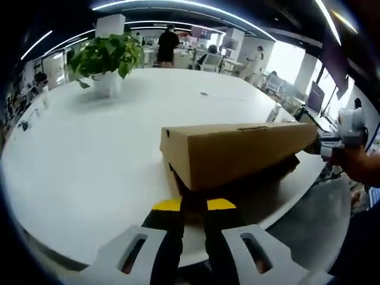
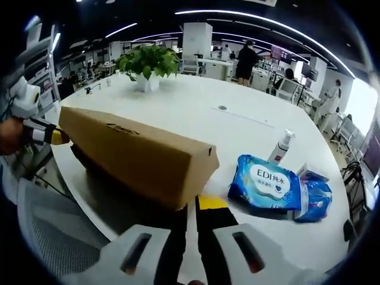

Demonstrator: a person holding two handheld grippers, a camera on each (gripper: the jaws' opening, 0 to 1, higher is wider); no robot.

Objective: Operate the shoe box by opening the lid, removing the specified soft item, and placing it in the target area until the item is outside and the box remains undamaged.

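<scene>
The shoe box [image 1: 237,157] is brown cardboard and lies lengthwise near the rim of a large white table [image 1: 89,154]. Its lid [image 2: 136,157] is raised off the dark base [image 1: 261,178], so a shadowed gap shows underneath along the side. What is inside cannot be made out.

In the left gripper view, the left gripper [image 1: 194,205] sits at one short end of the box, its two yellow-tipped jaws close together with a thin slit between them, just under the lifted lid edge; whether they pinch the cardboard cannot be told. At the far end of the box in that view, the right gripper [image 1: 332,142] meets the other short end, held by a person's hand [image 1: 356,163].

In the right gripper view, the right gripper [image 2: 193,205] has its jaws nearly pressed together at the box's near corner, one yellow tip visible beside the lid; a grip on it cannot be confirmed. The left gripper [image 2: 50,135] touches the far end, with a hand [image 2: 12,136] behind it.

Beside the box on the table lie a blue pack of wet wipes [image 2: 267,184], a second blue pack [image 2: 314,196] partly behind it, and a small white spray bottle [image 2: 281,145]. Farther off stands a green potted plant [image 2: 147,65] in a white pot. A grey mesh chair [image 2: 59,237] sits at the table's edge. People stand at desks in the office background.
</scene>
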